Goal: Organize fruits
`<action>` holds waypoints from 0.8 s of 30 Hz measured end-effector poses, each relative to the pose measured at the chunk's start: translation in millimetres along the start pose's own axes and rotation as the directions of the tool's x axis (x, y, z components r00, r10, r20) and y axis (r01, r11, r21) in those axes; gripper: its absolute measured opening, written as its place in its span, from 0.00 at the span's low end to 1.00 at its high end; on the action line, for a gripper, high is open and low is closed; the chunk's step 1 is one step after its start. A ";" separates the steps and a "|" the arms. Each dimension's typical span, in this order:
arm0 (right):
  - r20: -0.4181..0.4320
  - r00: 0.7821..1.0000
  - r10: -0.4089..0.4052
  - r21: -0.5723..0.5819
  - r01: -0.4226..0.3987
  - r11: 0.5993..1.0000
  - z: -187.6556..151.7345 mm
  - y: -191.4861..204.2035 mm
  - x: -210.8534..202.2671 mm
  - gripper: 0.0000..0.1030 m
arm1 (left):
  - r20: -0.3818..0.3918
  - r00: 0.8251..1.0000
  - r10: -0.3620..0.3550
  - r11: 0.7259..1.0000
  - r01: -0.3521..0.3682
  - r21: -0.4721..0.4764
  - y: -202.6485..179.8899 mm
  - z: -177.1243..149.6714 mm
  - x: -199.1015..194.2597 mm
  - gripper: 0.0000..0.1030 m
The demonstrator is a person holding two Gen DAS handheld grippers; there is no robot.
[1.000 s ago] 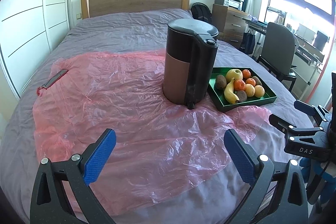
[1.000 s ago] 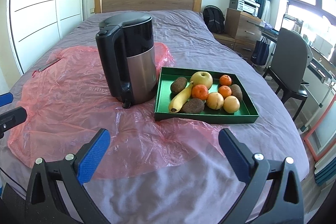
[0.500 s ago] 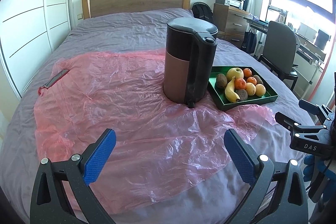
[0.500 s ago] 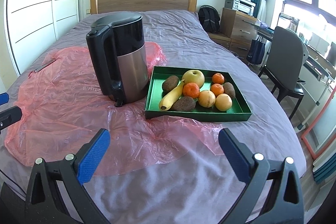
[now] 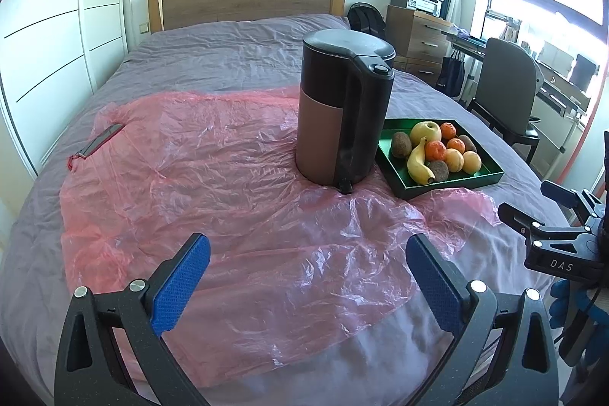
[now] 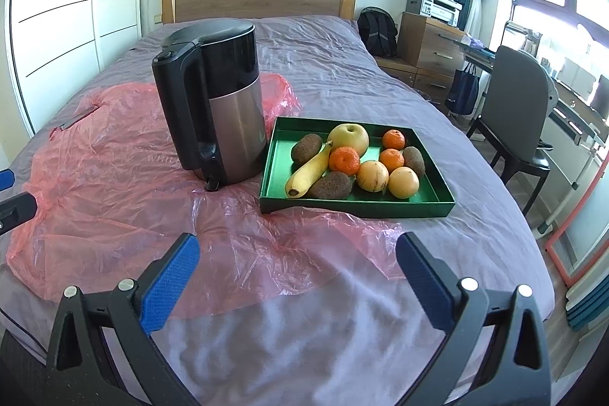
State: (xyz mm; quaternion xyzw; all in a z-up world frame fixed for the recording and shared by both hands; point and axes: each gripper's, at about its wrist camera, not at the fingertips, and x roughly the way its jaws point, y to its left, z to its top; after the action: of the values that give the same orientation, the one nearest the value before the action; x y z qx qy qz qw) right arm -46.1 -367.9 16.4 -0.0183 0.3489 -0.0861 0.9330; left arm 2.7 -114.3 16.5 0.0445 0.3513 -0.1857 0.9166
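A green tray [image 6: 278,158] [image 5: 491,174] sits on the bed and holds a banana [image 6: 310,170], a yellow apple [image 6: 350,137], three brown kiwis, three tangerines and two yellow-orange fruits. My right gripper [image 6: 297,269] hangs open over the near bed edge, short of the tray, with nothing between its blue pads. My left gripper [image 5: 308,273] is open too, above the pink plastic sheet [image 5: 190,185], well left of the tray. In the left wrist view the right gripper [image 5: 533,204] shows at the right edge.
A tall black and steel electric kettle [image 6: 213,109] [image 5: 342,109] stands on the plastic just left of the tray. A small flat dark object [image 5: 101,139] lies at the sheet's far left. Beside the bed stand a grey chair [image 6: 521,113], a desk and a wooden dresser.
Both grippers have drawn back slightly from the bed; kettle and tray look a little smaller and farther. The right view has shifted rightward. Both grippers stay open, and the fruit has not moved.
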 end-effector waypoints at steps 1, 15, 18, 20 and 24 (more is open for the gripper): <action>-0.001 1.000 0.000 0.000 0.000 1.000 -0.1 0.2 0.4 1.00 | 0.001 1.000 0.000 1.000 0.000 0.002 -0.4 -0.2 0.2 0.98; -0.004 1.000 -0.001 0.003 0.001 1.000 -1.1 -1.9 0.7 1.00 | 0.000 1.000 0.011 1.000 -0.011 0.001 -1.4 -1.8 1.0 0.99; -0.004 1.000 -0.003 0.002 0.003 1.000 -1.0 -2.8 0.3 1.00 | -0.002 1.000 0.013 1.000 -0.013 0.001 -1.5 -1.9 0.9 0.99; -0.005 1.000 -0.002 0.004 0.002 1.000 -1.1 -3.2 0.3 1.00 | -0.002 1.000 0.014 1.000 -0.014 0.003 -1.7 -1.9 0.7 0.99; -0.005 1.000 -0.002 0.001 0.002 1.000 -1.0 -3.1 0.3 1.00 | 0.000 1.000 0.012 1.000 -0.012 0.001 -2.5 -1.8 0.5 0.99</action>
State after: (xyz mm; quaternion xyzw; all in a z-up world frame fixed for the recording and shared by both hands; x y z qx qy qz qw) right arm -47.0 -371.0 15.8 -0.0179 0.3511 -0.0872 0.9321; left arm 1.0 -116.3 15.0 0.0472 0.3508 -0.1803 0.9177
